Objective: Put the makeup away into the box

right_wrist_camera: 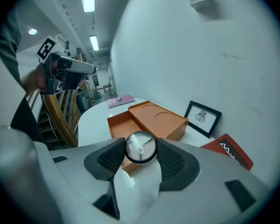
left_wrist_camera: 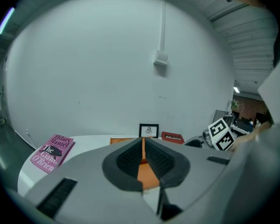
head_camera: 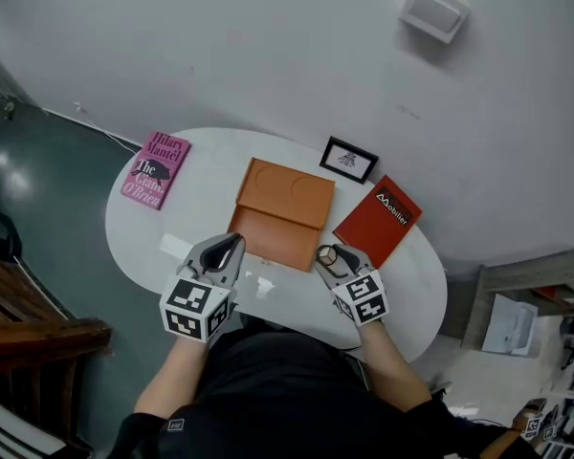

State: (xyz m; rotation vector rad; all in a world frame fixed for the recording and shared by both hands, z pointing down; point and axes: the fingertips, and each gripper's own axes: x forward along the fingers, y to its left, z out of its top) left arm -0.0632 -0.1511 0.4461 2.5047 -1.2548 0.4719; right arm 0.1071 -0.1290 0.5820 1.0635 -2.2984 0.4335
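Over the white oval table's (head_camera: 196,220) near edge, the right gripper (head_camera: 336,256) clamps a small round black-rimmed makeup compact (right_wrist_camera: 141,149), ready to carry. The left gripper (head_camera: 228,250) is all but closed and empty. Mid-table beyond, the orange cardboard box (head_camera: 287,194) has its tray (head_camera: 268,238) slid open, seemingly awaiting the compact.

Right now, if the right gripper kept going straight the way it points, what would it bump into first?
Probably the orange box: the right gripper, fingers shut on a small round makeup jar, aims down at its open front tray. Nothing shows in between, though depth is unclear.
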